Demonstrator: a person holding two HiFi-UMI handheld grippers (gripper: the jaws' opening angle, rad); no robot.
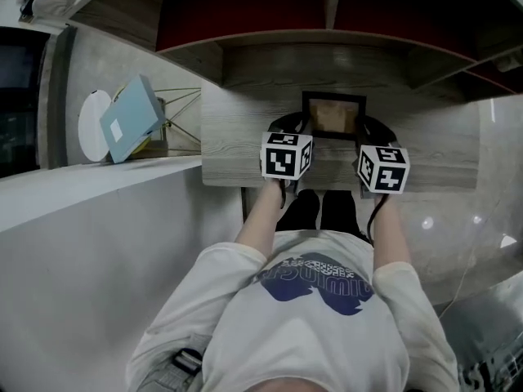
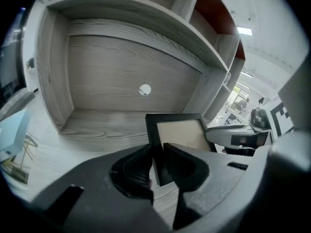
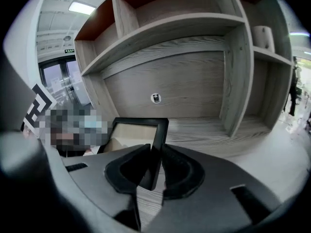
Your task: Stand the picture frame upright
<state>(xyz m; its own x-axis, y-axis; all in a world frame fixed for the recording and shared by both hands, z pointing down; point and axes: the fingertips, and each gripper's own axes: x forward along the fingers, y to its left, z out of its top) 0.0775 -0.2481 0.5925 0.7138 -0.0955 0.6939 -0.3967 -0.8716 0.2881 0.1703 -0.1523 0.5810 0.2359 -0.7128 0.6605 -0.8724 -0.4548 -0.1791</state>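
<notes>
Now, head view: black-rimmed rectangular picture frame (image 1: 333, 114) sits on the pale wooden desk (image 1: 237, 137), between both grippers.
Left gripper view: left gripper (image 2: 158, 155) pinches the frame's left rim.
Right gripper view: right gripper (image 3: 153, 163) pinches the right rim.
Lift: tilt both sides evenly, one edge resting on the desk.

White short-sleeved T-shirt (image 1: 310, 333), blue print (image 1: 319, 282); grey left gripper (image 2: 158, 154) and right gripper (image 3: 154, 154) with black-and-white marker cubes (image 1: 286, 155)

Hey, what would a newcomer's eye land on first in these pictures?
The black picture frame with its beige panel, on the grey wood desk, is clamped at its left edge by the left gripper and at its right edge by the right gripper. After that, a pale blue box leaning beside a white disc, far left.
</notes>
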